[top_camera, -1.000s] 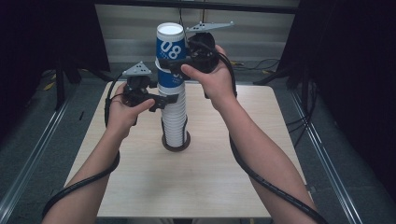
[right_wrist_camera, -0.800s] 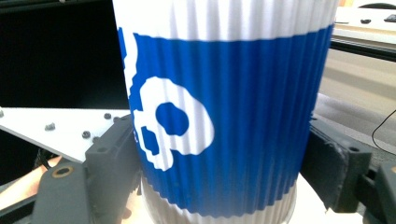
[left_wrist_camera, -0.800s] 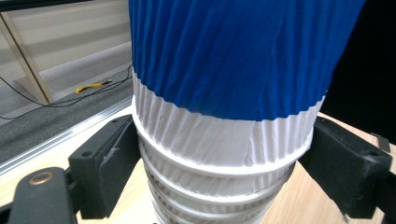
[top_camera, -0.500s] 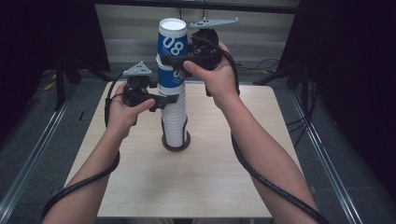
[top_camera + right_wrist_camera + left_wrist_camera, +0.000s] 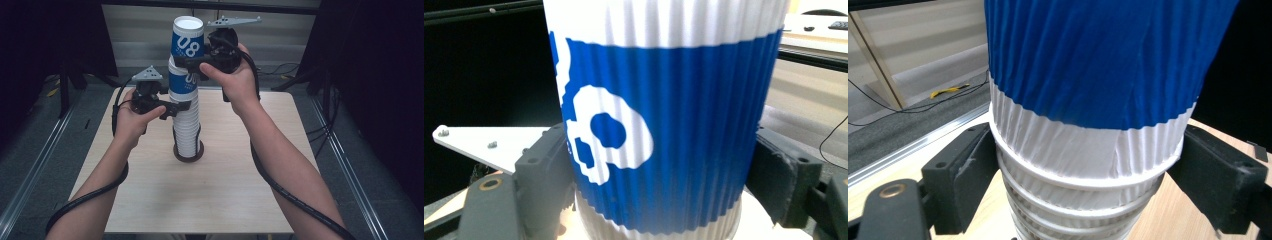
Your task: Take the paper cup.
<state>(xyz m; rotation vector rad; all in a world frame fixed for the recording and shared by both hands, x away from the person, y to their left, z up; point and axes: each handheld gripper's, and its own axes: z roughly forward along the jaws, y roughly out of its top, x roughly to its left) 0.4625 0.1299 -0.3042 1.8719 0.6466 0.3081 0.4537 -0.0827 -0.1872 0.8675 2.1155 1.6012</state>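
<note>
Top cup point(image 5: 187, 37) lifted, between right tool point(image 5: 196, 61) jaws

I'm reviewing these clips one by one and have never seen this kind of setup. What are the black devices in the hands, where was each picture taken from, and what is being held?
A person holds a hand-held two-jaw tool in each hand; no robot arm is involved. The high view looks down on a light wooden table from above the person's side. The other two pictures come from cameras riding on each tool, looking along its black jaws.

On the table stands a tall stack of ribbed white paper cups. The left gripper clamps that stack just below a blue band; its jaws press both sides in the left gripper view. The right gripper clamps the top blue-and-white ribbed paper cup, printed with "08", at the stack's top. It looks like the top cup is being pulled off, though that is a guess.
</note>
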